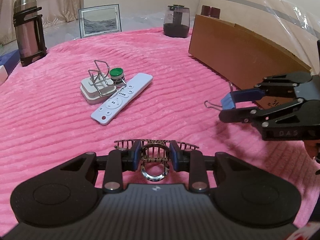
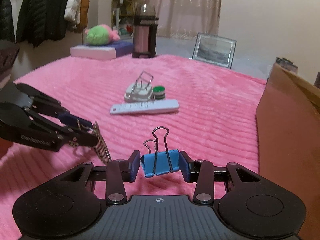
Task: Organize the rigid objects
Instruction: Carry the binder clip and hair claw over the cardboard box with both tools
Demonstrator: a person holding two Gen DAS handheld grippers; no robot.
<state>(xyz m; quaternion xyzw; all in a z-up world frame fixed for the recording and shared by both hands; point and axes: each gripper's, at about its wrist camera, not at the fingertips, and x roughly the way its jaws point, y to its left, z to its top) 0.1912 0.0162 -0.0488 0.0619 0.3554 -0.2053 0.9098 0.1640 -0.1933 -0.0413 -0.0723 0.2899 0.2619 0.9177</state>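
Grippers, two of them, each carry one small thing above a pink blanket point(image 1: 180, 64). The left gripper point(image 1: 154, 156) has its fingers narrowed tight on a patterned hair claw point(image 1: 155, 150), pinched at the hinge ring so the teeth point forward and stay clear of the fabric. The right gripper point(image 2: 160, 165) holds a blue binder clip point(image 2: 160, 164) by its body, between its pads, wire handles standing up toward twelve o'clock; the clip sits a little tilted.

In the left view, a pile lies at eleven o'clock: one white remote point(image 1: 122, 99), one white charger point(image 1: 97, 90) with a wire piece leaning on it, one green-capped tub point(image 1: 117, 75). These three touch, likely gathered on purpose. One cardboard box point(image 1: 240, 50) stands at two o'clock, just beyond the right gripper, and is probably where the clip belongs.

Along the far edge stand one flask point(image 1: 28, 30), one picture frame point(image 1: 100, 20) and one dark jar point(image 1: 176, 20).
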